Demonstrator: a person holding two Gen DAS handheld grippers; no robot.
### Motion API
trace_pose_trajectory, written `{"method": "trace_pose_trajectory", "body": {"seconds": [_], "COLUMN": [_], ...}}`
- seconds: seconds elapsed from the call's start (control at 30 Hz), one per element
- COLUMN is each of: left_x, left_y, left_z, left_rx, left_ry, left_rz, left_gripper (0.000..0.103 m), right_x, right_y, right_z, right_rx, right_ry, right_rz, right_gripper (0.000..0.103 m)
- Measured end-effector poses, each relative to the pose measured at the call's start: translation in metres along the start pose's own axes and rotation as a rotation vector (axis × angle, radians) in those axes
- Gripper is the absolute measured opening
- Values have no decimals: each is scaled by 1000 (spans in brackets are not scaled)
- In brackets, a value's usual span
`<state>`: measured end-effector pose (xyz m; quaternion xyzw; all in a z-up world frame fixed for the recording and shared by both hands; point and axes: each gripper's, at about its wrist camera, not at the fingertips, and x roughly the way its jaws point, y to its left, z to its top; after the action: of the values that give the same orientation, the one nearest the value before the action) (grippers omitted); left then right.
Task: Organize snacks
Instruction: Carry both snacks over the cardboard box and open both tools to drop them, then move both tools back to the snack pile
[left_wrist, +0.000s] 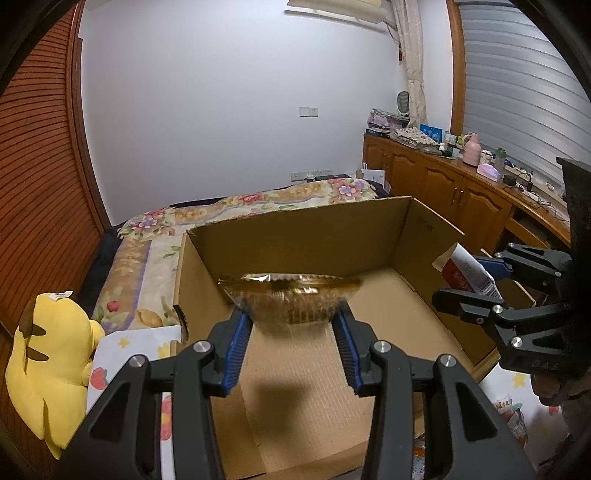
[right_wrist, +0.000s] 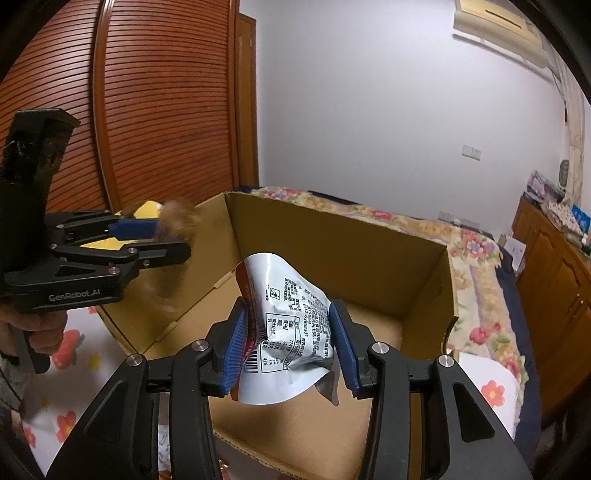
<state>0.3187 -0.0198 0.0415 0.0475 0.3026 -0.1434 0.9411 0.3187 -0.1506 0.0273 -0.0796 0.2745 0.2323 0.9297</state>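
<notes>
An open cardboard box (left_wrist: 295, 232) stands on a bed, its floor bare. Over its near left part my left gripper (left_wrist: 291, 317) has a brown snack packet (left_wrist: 291, 299) between its blue pads (left_wrist: 236, 343). The packet is blurred while the fingers are sharp, so it looks loose and slipping down. In the right wrist view the same packet (right_wrist: 175, 225) is a brown smear at the left gripper (right_wrist: 173, 240). My right gripper (right_wrist: 288, 310) is shut on a crumpled white snack packet (right_wrist: 291, 314) with printed text, held above the box (right_wrist: 332, 251). The right gripper (left_wrist: 458, 280) hangs over the box's right wall.
A yellow plush toy (left_wrist: 48, 365) lies left of the box. A floral bedspread (left_wrist: 221, 214) lies behind the box, and a white cloth with fruit prints (right_wrist: 74, 350) under it. Wooden cabinets (left_wrist: 443, 184) with clutter line the right wall. A hand (right_wrist: 40, 328) grips the left gripper's handle.
</notes>
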Motion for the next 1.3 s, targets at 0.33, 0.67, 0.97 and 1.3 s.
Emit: {"method": "trace_pose_trajectory", "body": {"seconds": [0.33, 0.67, 0.97, 1.3], "left_x": [-5, -45, -96, -112], "left_y": [0, 11, -4, -34], "left_z": [-3, -13, -47, -111], "left_rx": [4, -46, -20, 16], "left_ry": [-9, -72, -104, -32], "left_rz": [19, 3, -47, -135], "left_gripper": [61, 79, 86, 86], "right_x": [8, -28, -97, -139], "right_y": [0, -2, 6, 33], "right_z": [-2, -8, -44, -107], "right_rx": [-2, 55, 134, 224], "right_ry": [28, -5, -27, 20], "right_rz": [7, -8, -55, -119], "right_gripper": [62, 62, 62, 62]}}
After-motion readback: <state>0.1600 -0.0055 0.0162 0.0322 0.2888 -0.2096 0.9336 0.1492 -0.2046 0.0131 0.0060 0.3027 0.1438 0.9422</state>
